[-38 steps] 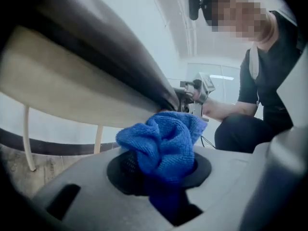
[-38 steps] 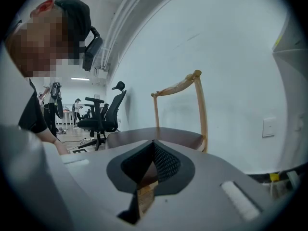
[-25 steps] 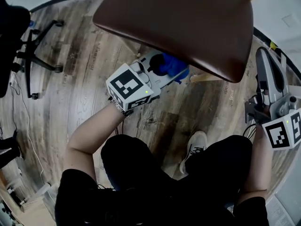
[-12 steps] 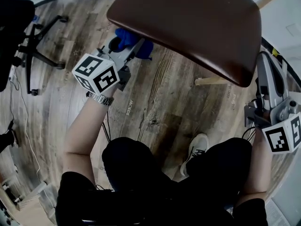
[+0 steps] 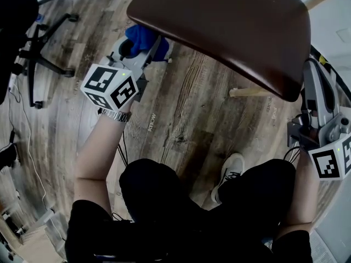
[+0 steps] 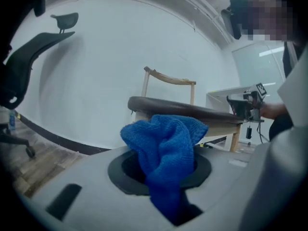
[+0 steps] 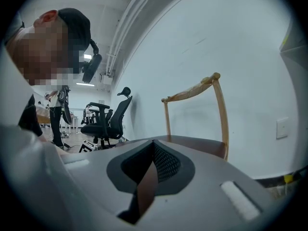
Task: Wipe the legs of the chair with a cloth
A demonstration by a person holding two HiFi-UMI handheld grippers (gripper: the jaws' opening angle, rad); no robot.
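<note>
Cloth [image 6: 166, 148], blue and bunched, is pinched in the left tongs [image 5: 140, 51] above the floor [image 5: 181, 108], beside the left edge of the seat [image 5: 219, 26]. The right tongs [image 7: 147, 177] appear clamped on the seat's opposite edge. Good practice would be to pass the cloth under the seat, press it against a leg [image 5: 249, 92] and stroke its full length, with the chair steadied.

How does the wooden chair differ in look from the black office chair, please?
The wooden chair has a brown seat and pale straight legs; the office chair is all black on a wheeled star base. The wooden chair's back is an open frame with one curved rail; the office chair's is tall with a headrest. Both stand on the plank floor.
</note>
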